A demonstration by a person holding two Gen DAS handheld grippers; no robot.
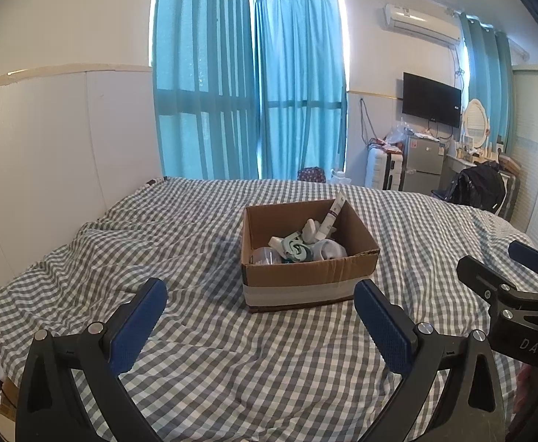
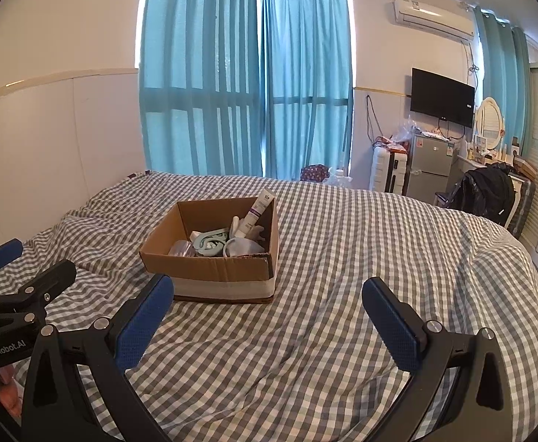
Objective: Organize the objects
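An open cardboard box (image 1: pixel 305 280) (image 2: pixel 210 269) stands on the checked bed cover (image 1: pixel 232 350) (image 2: pixel 324 313). Inside it lie a white tube (image 1: pixel 333 217) (image 2: pixel 256 213) leaning on the far wall, a pale green clip-like item (image 1: pixel 294 246) (image 2: pixel 211 241), a clear cup (image 1: pixel 263 256) (image 2: pixel 182 248) and a white cup (image 1: pixel 327 248) (image 2: pixel 239 246). My left gripper (image 1: pixel 261 302) is open and empty, just in front of the box. My right gripper (image 2: pixel 269 302) is open and empty, in front of the box and to its right. Each gripper shows at the edge of the other's view.
Blue curtains (image 1: pixel 250 92) hang behind the bed. A white wall panel (image 1: pixel 48 147) runs along the left. At the far right stand a suitcase (image 1: pixel 381 169), a small fridge (image 1: pixel 421 162), a TV (image 1: pixel 431 99), a mirror and a black bag (image 1: pixel 478 184).
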